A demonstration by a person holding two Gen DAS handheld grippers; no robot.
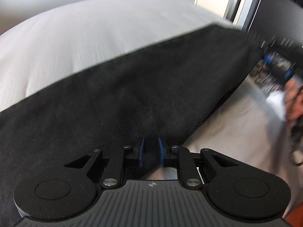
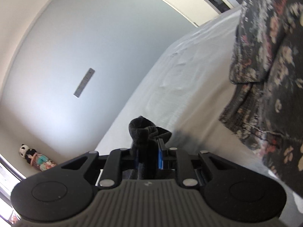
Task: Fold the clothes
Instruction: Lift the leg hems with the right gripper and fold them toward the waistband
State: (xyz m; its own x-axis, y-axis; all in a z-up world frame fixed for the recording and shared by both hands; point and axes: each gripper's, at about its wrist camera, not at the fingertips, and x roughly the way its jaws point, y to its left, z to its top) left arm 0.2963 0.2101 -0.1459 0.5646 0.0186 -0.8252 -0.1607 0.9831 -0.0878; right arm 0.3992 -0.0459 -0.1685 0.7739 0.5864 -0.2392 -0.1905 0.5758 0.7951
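Now | white bed (image 1: 66, 43) | black garment (image 1: 132, 87) stretched above the bed | left gripper (image 1: 151, 152) clenched on garment edge | right gripper (image 2: 148, 157) clamped on bunched garment corner, over the bed

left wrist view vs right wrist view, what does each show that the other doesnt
Only the left wrist view shows the wide black fabric garment stretched out, the left hand-held gripper pinching its edge, and the other hand-held gripper with a hand.

Only the right wrist view shows the dark floral bedding, the panda toy, and a bunched black corner in the right hand-held gripper.

Both show the white bedsheet.
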